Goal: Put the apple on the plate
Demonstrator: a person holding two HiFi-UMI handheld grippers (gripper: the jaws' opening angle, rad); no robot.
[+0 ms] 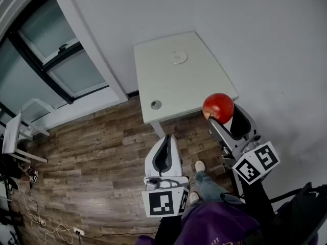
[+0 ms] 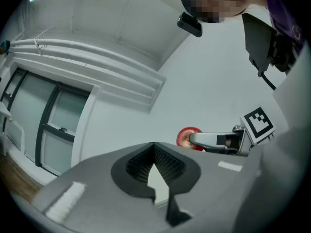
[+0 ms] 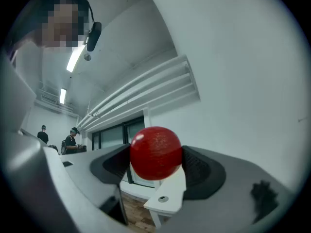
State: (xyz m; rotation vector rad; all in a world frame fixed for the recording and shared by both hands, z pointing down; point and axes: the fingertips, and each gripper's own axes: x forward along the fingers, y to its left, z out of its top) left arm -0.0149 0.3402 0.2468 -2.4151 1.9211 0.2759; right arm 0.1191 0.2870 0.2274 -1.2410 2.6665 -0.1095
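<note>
- Head view: the apple is held aloft by the right gripper over the tabletop's near right corner, likely for carrying to the plate at the far edge.
- Left gripper view: the left gripper is clenched on nothing.
- Right gripper view: the apple is clamped between the fingers.

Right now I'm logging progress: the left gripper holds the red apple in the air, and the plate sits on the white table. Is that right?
Wrong gripper: the right gripper holds the red apple in the air, as the right gripper view shows; the left gripper is shut with nothing in it. The plate sits on the white table.
</note>
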